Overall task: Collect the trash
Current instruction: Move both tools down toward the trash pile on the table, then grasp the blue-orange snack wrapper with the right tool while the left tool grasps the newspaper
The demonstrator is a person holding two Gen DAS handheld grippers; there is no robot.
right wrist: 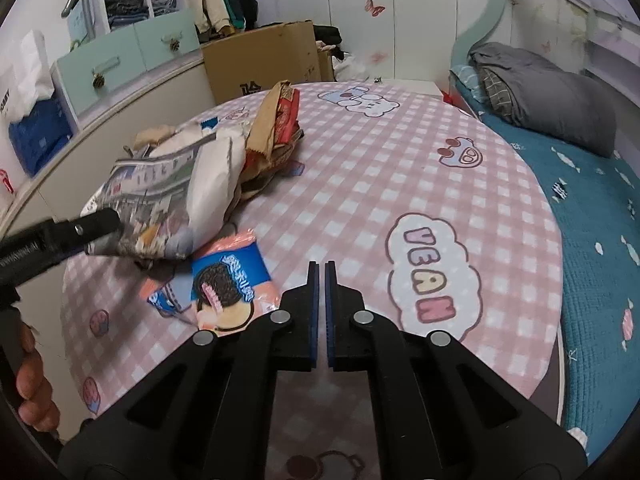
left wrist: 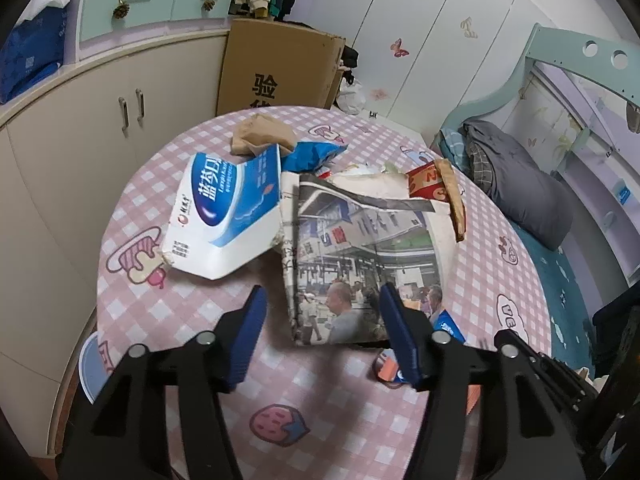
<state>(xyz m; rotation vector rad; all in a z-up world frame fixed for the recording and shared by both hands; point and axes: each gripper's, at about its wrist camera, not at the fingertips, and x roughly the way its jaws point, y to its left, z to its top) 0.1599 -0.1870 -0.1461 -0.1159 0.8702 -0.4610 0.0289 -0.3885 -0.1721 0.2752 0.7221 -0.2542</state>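
Note:
A pile of trash lies on the round pink checked table (left wrist: 192,312). A folded newspaper (left wrist: 360,256) sits in the middle, a flattened blue-and-white box (left wrist: 224,216) to its left, a blue wrapper (left wrist: 312,156) and crumpled brown paper (left wrist: 260,132) behind, a red box (left wrist: 428,180) at the right. My left gripper (left wrist: 322,300) is open, its fingers on either side of the newspaper's near edge. In the right wrist view the newspaper (right wrist: 156,196) and a pink cookie wrapper (right wrist: 228,280) lie at left. My right gripper (right wrist: 322,268) is shut and empty above the table.
A cardboard box (left wrist: 280,68) stands behind the table beside cream cabinets (left wrist: 80,128). A bed with a grey blanket (right wrist: 548,92) and teal cover lies to the right. The left gripper's arm (right wrist: 52,240) reaches in at the left of the right wrist view.

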